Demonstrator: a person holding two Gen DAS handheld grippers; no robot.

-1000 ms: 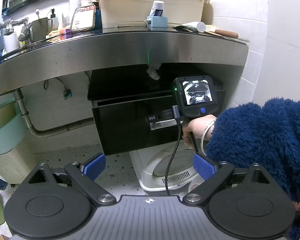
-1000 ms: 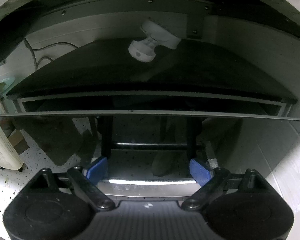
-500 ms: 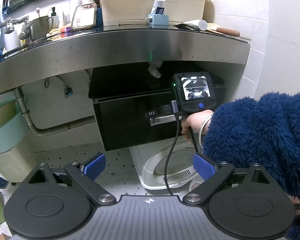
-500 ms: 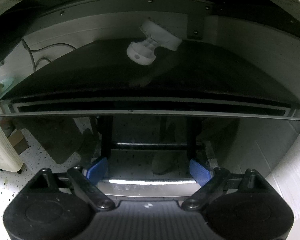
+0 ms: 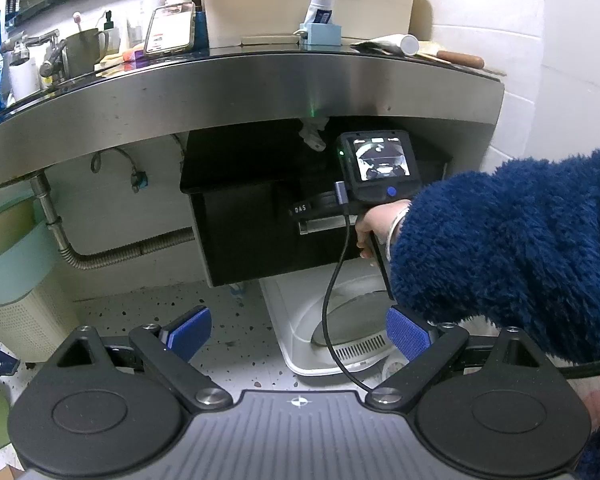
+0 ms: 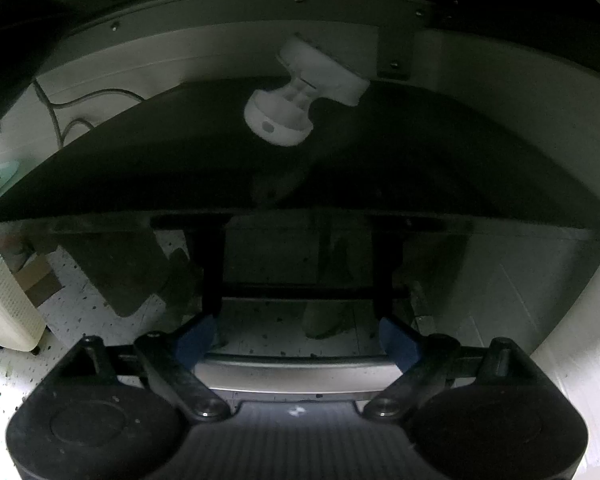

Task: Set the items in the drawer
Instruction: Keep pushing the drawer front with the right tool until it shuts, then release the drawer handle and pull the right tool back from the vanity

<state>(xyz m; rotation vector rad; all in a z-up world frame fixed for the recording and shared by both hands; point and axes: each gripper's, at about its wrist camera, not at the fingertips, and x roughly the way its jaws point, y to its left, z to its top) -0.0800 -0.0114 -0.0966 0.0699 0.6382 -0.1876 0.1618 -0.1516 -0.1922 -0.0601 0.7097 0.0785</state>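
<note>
Currently the black drawer (image 5: 256,232) sits pushed in flush under the steel vanity countertop (image 5: 240,92), front face level with its cabinet top.

Right gripper (image 6: 298,338) is right up against the drawer front, blue pads either side of the silver handle bar (image 6: 296,372) at the lower edge of the front. Jaws spread; can't tell from these views if the pads actually press on the handle.

From the left wrist view: the right gripper's screen unit (image 5: 380,170) is against the drawer front below the countertop, held by a hand (image 5: 374,232) in a fuzzy blue sleeve (image 5: 512,256).

Left gripper (image 5: 298,330) is well back from the drawer, jaws wide, nothing between them, over the speckled floor (image 5: 140,316) and a white appliance (image 5: 300,320) below the drawer.

A white knob-like fitting (image 6: 300,100) hangs under the countertop just above the drawer's cabinet.
</note>
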